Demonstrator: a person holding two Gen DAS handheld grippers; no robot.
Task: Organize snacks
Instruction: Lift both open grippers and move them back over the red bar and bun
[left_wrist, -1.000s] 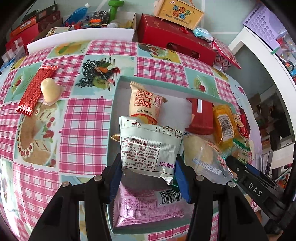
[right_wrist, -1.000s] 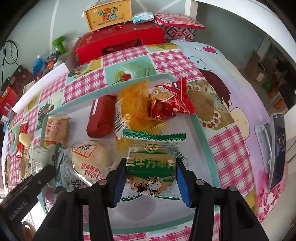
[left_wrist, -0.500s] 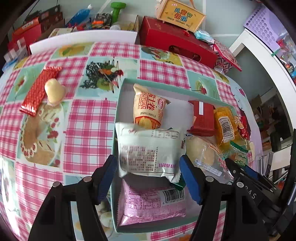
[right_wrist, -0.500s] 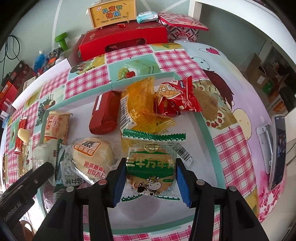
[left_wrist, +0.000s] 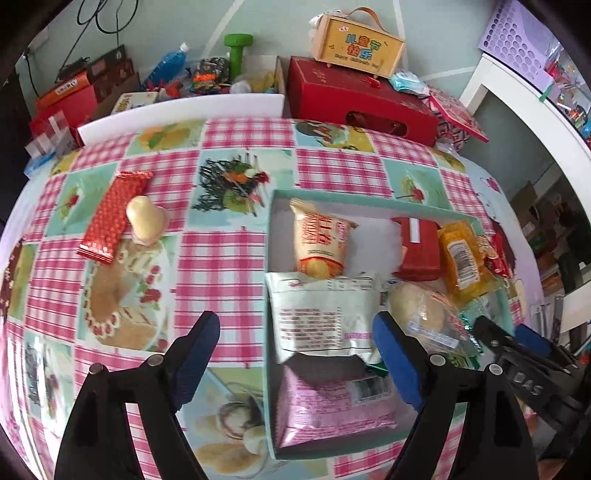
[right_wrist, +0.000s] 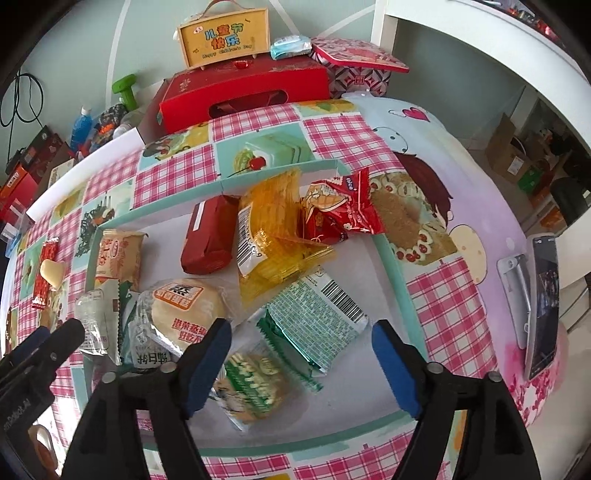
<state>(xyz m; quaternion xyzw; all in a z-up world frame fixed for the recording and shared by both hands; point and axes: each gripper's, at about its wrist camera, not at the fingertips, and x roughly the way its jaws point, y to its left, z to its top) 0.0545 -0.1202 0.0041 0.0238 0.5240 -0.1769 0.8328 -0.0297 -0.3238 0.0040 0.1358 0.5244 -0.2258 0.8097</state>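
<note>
Opening wide: both hand-held grippers, left (left_wrist: 295, 350), right (right_wrist: 301, 354), snacks released.

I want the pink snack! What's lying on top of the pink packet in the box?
A white packet lies across the far end of the pink packet, in the box. A bit of green wrapper pokes out between them. The rest underneath is covered.

Setting: home living/dining rm. Table w/ pink checked cake-print tablecloth (left_wrist: 229, 266) stands by a pale green wall; red gift box (right_wrist: 243, 92), yellow festival box (right_wrist: 225, 37), green dumbbell (left_wrist: 238, 46) and blue bottle (left_wrist: 166, 66) are piled behind it. White shelf unit (left_wrist: 517, 110) and cardboard boxes (right_wrist: 513, 155) at the side.
</note>
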